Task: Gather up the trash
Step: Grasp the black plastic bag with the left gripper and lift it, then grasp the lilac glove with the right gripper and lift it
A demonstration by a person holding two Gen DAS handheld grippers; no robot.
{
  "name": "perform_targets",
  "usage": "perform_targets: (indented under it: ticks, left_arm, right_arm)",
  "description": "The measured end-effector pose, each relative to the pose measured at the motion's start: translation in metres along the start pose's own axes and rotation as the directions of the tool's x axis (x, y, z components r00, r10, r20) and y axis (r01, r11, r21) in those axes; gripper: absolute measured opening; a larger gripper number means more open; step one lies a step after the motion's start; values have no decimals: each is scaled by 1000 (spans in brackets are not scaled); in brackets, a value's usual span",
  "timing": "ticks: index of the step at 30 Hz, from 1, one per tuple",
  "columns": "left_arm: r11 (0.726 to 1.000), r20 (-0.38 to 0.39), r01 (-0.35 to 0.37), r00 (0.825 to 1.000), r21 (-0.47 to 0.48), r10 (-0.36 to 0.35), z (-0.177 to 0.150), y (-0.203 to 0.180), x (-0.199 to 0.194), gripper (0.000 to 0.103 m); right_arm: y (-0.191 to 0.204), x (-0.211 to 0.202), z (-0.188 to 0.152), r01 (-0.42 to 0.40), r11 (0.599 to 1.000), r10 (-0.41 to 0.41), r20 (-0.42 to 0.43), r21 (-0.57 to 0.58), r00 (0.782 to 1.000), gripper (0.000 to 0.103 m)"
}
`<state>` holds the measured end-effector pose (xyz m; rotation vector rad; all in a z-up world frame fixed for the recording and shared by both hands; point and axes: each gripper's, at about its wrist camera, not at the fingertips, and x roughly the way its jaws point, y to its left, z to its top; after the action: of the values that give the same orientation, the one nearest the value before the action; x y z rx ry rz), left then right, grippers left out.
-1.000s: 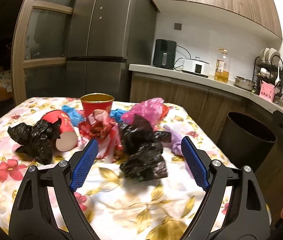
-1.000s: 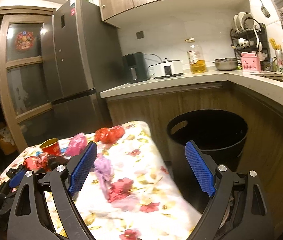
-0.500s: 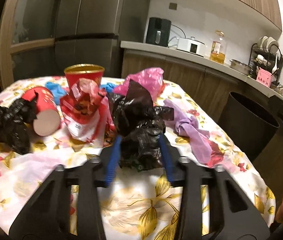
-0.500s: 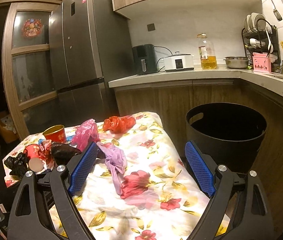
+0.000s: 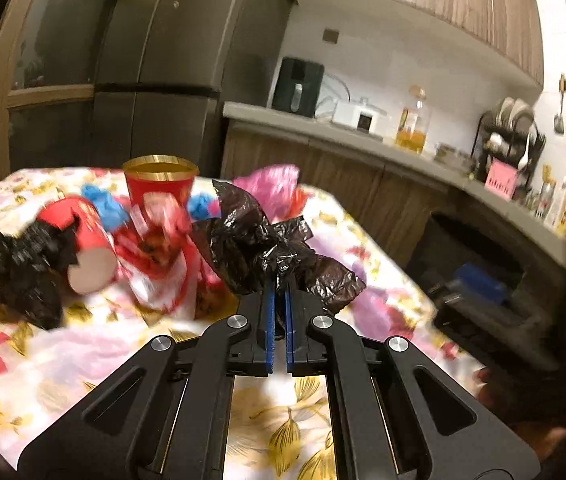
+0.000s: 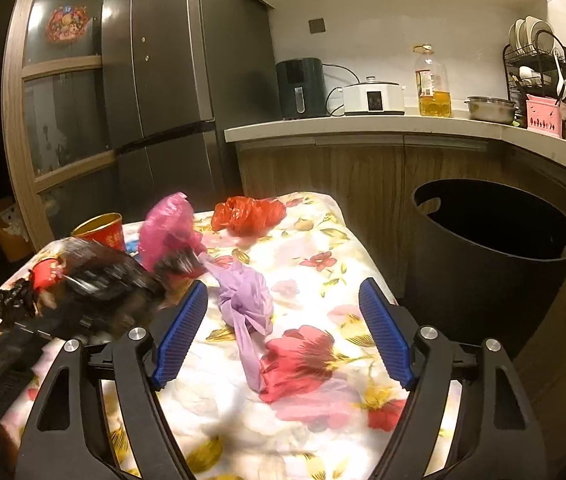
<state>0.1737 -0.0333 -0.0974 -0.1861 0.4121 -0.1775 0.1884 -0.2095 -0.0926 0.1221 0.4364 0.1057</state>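
My left gripper [image 5: 277, 292] is shut on a crumpled black plastic bag [image 5: 259, 244] and holds it above the flowered tablecloth [image 5: 83, 344]. The held bag shows blurred in the right wrist view [image 6: 99, 276]. My right gripper [image 6: 283, 320] is open and empty, hovering over a lilac plastic bag [image 6: 247, 300] on the table. Other trash lies on the table: a second black bag [image 5: 23, 268], a tipped red paper cup [image 5: 83, 252], an upright red cup [image 5: 159, 184], a red wrapper [image 5: 163, 248], a pink bag [image 6: 167, 224] and a red bag [image 6: 249, 212].
A black trash bin [image 6: 491, 248] stands open on the floor right of the table, against the wooden counter cabinets [image 6: 343, 168]. A grey fridge [image 6: 171, 80] stands behind the table. The table's right edge [image 6: 367, 248] runs close to the bin.
My left gripper closed on the black bag and lifted it off the table. My right gripper moved in over the table toward the lilac bag, still open.
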Motion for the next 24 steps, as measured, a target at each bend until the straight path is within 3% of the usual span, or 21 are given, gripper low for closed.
perform_targets:
  ticks: [7,18,24]
  left_arm:
    - [1000,109,28,994,-8,-27,23,-3,-32,3]
    - [999,115,38,993,-32,-34,26,6,-35,3]
    - [999,115,33,993,-35,-29,26,4,-37,3]
  right_arm:
    - [11,28,-3,5,1000,-5,-36,-7,999,73]
    - [21,52,-19,7,999,-14,-121,-54,993,72]
    - [18,69,-23,-28,999,20,-199,-36,980,50]
